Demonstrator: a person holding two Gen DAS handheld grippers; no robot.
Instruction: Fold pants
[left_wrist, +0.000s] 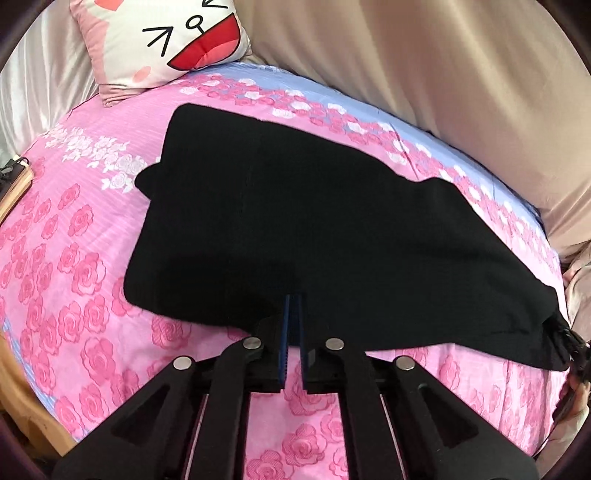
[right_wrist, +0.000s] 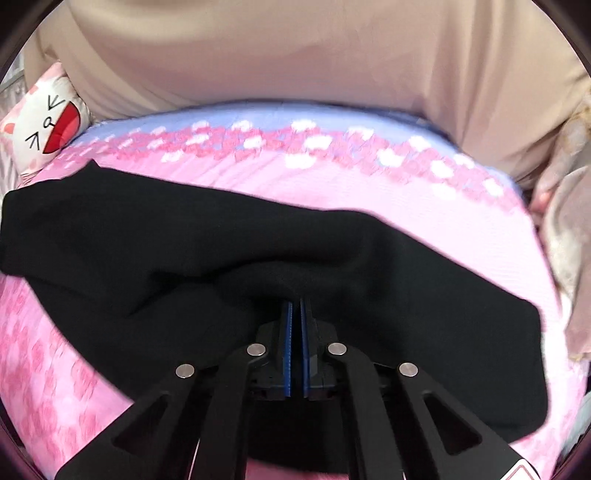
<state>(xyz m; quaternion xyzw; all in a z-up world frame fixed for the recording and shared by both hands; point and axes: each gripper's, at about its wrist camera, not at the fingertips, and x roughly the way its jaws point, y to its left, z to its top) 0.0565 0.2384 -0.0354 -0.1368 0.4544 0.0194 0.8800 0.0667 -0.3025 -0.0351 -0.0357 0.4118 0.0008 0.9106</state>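
The black knit pants (left_wrist: 295, 221) are lying spread across the bed's pink rose-patterned sheet (left_wrist: 74, 277), below a white cartoon-face pillow (left_wrist: 166, 40). The left hand-held gripper (left_wrist: 293, 301) is pinching the pants' near edge, jaws together. The right hand-held gripper (right_wrist: 295, 302) is clamping a bunched fold of the same cloth.

A pink rose-print bedsheet (left_wrist: 74, 229) fills the middle, a cartoon-face pillow (left_wrist: 159, 40) lies at eleven o'clock, and a beige curtain (left_wrist: 424, 62) hangs at one o'clock.
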